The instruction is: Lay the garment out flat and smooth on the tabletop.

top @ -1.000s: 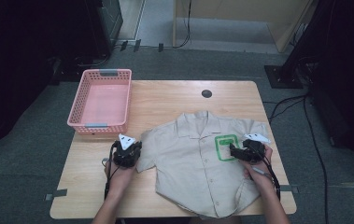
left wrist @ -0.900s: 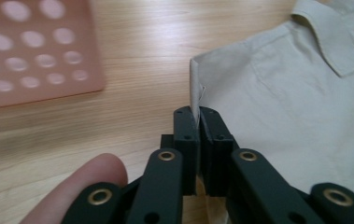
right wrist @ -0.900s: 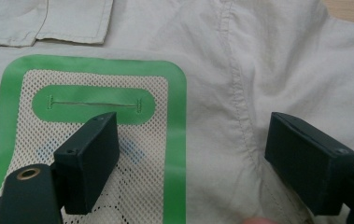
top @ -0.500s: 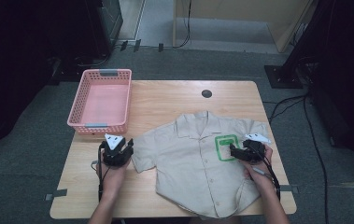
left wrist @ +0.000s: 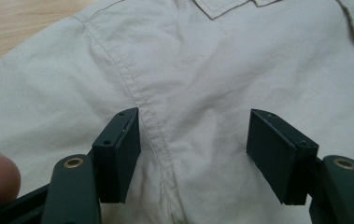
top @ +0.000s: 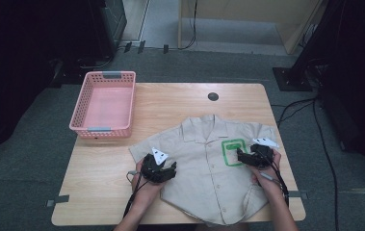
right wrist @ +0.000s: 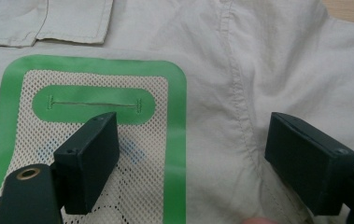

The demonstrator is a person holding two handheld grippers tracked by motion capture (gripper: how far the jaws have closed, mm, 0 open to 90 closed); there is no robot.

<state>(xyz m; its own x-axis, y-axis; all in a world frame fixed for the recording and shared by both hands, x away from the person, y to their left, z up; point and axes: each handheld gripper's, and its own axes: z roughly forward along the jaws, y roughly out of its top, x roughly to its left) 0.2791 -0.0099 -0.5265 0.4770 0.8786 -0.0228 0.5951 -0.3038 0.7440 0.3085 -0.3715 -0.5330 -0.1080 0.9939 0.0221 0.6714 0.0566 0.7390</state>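
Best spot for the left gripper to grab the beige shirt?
Probably the armhole seam of the shirt, where sleeve meets body: the left gripper has just been opening and straddles that seam without pinching it. Come straight down from above; the cloth lies flat on the table, and the raised seam ridge gives the jaws something to gather.

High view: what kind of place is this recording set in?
Probably a lab or studio set up for recording, not a home: a lone wooden table on grey carpet, cables trailing over the floor, dark equipment stands around it, and tape marks at the table's corners.
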